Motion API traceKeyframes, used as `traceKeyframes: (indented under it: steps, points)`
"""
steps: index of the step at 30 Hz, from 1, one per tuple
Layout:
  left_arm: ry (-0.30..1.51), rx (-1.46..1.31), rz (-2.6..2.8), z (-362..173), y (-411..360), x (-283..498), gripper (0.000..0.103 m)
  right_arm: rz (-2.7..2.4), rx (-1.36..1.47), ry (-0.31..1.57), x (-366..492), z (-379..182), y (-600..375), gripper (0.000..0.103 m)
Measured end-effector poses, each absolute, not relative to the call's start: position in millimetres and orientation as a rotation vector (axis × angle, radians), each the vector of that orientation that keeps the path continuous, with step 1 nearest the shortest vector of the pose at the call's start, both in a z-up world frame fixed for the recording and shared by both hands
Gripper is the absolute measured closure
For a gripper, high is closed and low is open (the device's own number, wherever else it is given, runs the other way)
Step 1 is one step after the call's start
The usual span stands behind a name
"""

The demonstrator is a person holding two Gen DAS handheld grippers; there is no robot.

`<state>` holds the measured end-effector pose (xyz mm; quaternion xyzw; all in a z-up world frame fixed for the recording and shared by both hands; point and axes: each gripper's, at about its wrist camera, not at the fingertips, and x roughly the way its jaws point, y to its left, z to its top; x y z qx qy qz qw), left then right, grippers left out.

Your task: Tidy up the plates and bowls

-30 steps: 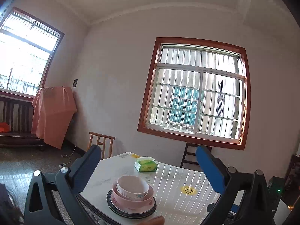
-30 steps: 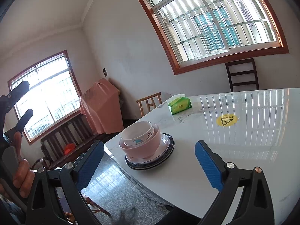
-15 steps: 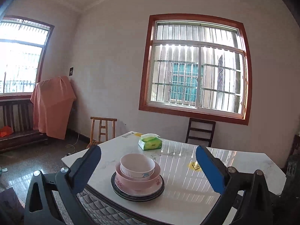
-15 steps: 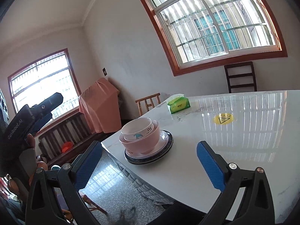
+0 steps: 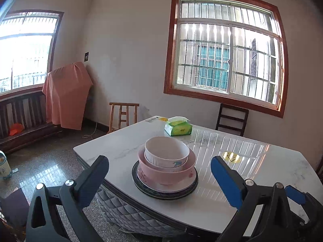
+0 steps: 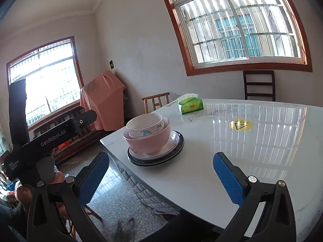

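Sunlight from two barred windows falls across a glossy white marble worktop (image 5: 125, 147) in a plain-walled room with a speckled stone floor. Near the worktop's rounded front-left edge stands the stack: a white bowl (image 5: 167, 150) nested in a pink bowl (image 5: 167, 171), which sits on a white plate (image 5: 175, 186) atop a dark-rimmed plate (image 5: 141, 187). The dark rim lies just inside the worktop's edge, with floor open beyond it.

Both claws hover short of the stack, touching nothing. The left claw (image 5: 159, 183) stands wide apart, its blue pads flanking the stack in the left wrist view, nothing between them. The right claw (image 6: 161, 179) is also spread wide over the worktop's front edge, empty, with the stack ahead and slightly left. In the right wrist view the left claw's black body (image 6: 54, 135) shows off the worktop's left side, held by a hand (image 6: 58, 178).

Right of the stack the worktop is bare and reflective out to a yellow sticker (image 6: 240, 125). A green tissue pack (image 5: 178, 128) lies near the far edge, well apart from the stack. A dark chair (image 6: 259, 85) stands behind the far side, a pale wooden chair (image 5: 123, 116) beyond the far-left corner, and an orange-draped object (image 5: 64, 96) against the wall.
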<state>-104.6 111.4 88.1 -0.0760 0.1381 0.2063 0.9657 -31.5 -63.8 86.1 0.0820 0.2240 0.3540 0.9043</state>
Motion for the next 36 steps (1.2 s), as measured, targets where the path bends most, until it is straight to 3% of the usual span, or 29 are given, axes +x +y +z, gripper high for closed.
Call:
traceKeyframes:
  steps: [19, 26, 36]
  points:
    - [0.407, -0.136, 0.435, 53, 119, -77, 0.0, 0.721, 0.217, 0.574, -4, 62, -81, 0.0]
    - [0.478, -0.155, 0.415, 42, 125, -66, 0.0, 0.372, 0.269, 0.843, 90, 9, -173, 0.0]
    - [0.526, -0.094, 0.391, 24, 117, -50, 0.0, 0.006, 0.177, 1.026, 180, -44, -299, 0.0]
